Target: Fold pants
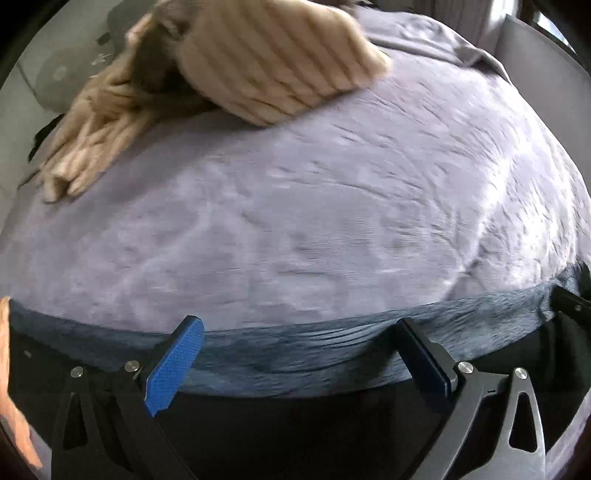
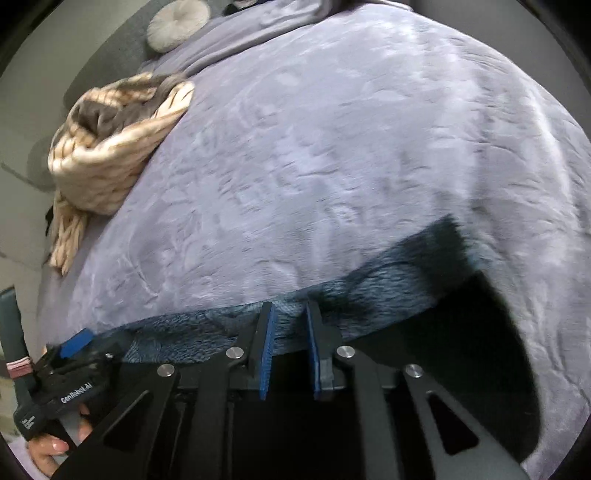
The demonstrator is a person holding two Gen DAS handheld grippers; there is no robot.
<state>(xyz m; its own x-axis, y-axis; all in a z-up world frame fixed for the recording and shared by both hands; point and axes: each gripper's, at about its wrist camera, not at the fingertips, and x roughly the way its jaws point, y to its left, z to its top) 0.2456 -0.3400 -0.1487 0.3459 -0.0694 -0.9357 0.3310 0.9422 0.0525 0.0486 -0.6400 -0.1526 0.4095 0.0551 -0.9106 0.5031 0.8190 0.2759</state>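
Note:
Dark blue-grey fuzzy pants [image 1: 295, 350] lie along the near edge of a bed with a lavender blanket [image 1: 314, 206]. My left gripper [image 1: 299, 354] is open, its blue-padded fingers wide apart just over the pants' edge. In the right wrist view the pants [image 2: 388, 284] stretch across the lower middle, with a dark fold to the right. My right gripper [image 2: 290, 343] has its jaws narrow, closed on a bunched edge of the pants. The left gripper [image 2: 74, 362] shows at lower left, held by a hand.
A cream striped knit throw [image 1: 258, 62] lies bunched at the far left of the bed; it also shows in the right wrist view [image 2: 110, 147]. A round grey cushion [image 2: 177, 22] sits at the far end. A dark chair [image 1: 535, 48] stands beyond the bed.

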